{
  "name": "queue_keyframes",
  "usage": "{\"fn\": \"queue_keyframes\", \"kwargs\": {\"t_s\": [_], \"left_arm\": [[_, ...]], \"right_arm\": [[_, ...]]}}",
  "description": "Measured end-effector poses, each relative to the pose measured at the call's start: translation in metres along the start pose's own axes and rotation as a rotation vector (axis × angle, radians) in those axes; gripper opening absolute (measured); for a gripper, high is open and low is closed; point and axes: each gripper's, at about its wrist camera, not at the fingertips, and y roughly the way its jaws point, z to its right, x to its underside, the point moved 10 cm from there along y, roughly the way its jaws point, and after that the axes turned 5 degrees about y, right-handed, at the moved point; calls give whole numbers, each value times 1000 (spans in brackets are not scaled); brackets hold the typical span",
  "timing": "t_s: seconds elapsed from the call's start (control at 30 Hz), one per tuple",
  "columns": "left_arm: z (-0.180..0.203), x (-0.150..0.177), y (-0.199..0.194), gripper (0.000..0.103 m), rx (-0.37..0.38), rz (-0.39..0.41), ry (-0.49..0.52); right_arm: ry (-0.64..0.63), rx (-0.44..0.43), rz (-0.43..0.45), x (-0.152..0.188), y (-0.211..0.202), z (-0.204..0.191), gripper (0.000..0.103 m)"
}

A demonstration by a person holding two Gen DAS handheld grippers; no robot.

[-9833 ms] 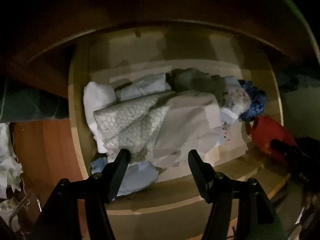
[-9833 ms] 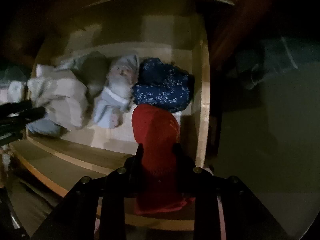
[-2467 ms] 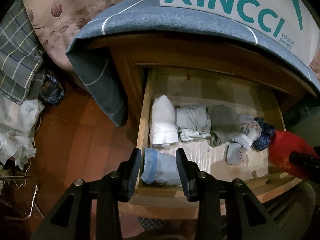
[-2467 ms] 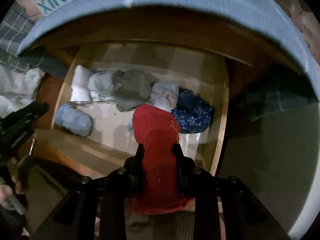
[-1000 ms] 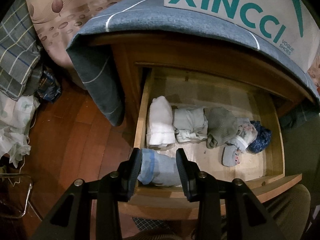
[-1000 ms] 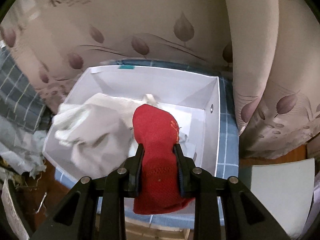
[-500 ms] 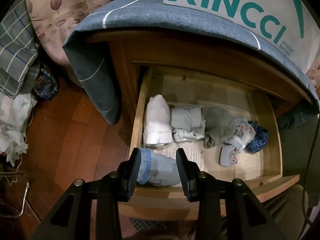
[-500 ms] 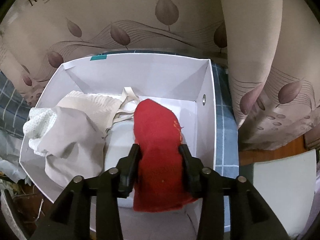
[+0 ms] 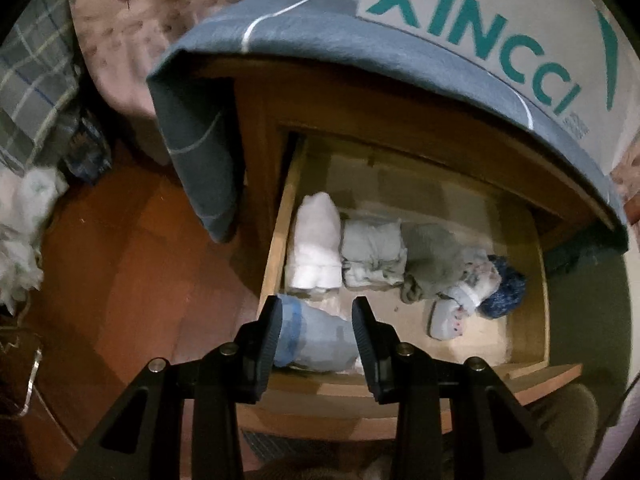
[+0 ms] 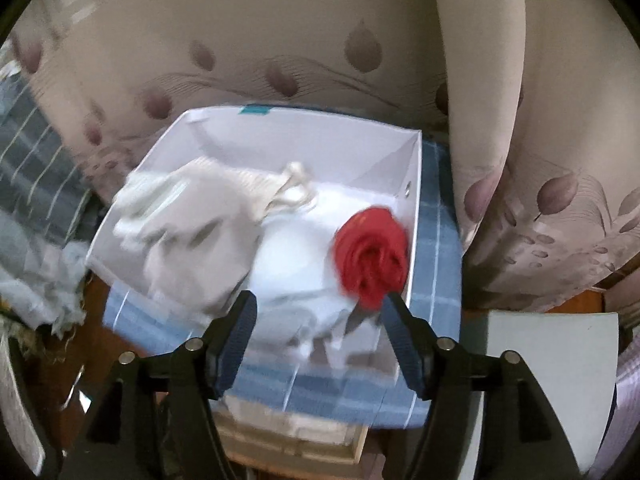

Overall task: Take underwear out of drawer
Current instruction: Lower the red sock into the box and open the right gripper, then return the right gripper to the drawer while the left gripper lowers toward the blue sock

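Note:
My left gripper [image 9: 316, 316] is shut on a rolled light blue underwear [image 9: 316, 340] and holds it above the front left corner of the open wooden drawer [image 9: 524, 280]. In the drawer lie a white roll [image 9: 316, 248], a pale grey-green roll [image 9: 374, 254], a grey piece [image 9: 432, 262], a dotted pale piece [image 9: 472, 280] and a dark blue speckled one [image 9: 504, 292]. My right gripper [image 10: 320, 312] is open above a white box [image 10: 414, 208]. The red underwear [image 10: 372, 256] lies loose in the box's right side, beside beige garments [image 10: 192, 224].
The white box stands on a blue checked cloth [image 10: 436, 240] covering the nightstand; the cloth also hangs over the nightstand's top and left side in the left wrist view [image 9: 200, 152]. Leaf-patterned bedding [image 10: 280, 40] rises behind it. Wooden floor [image 9: 132, 260] lies left of the drawer, with clothes heaped at the far left.
My right gripper has opened and let go of the red underwear, which has dropped into the white box. My left gripper still holds the light blue roll over the drawer.

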Motion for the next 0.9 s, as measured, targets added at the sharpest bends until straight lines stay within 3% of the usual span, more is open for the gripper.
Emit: {"fn": "queue_keyframes", "kwargs": {"t_s": [0.2,0.33,0.57,0.9], "left_arm": [[-2,-7,-5,37,3,-31,59],[10,-7,-4,37,82,-111,90],[23,6,19,38,101,-253,153],[32,29,62,56,128,-418,236]], "right_arm": [[-65,-23,-23,64,-4,-9,65],[-92,-41,-48,110,9,-13,65],[-58,-105,-170,177,59,-14,67],[51,-145,-315,230,128,-7,67]]}}
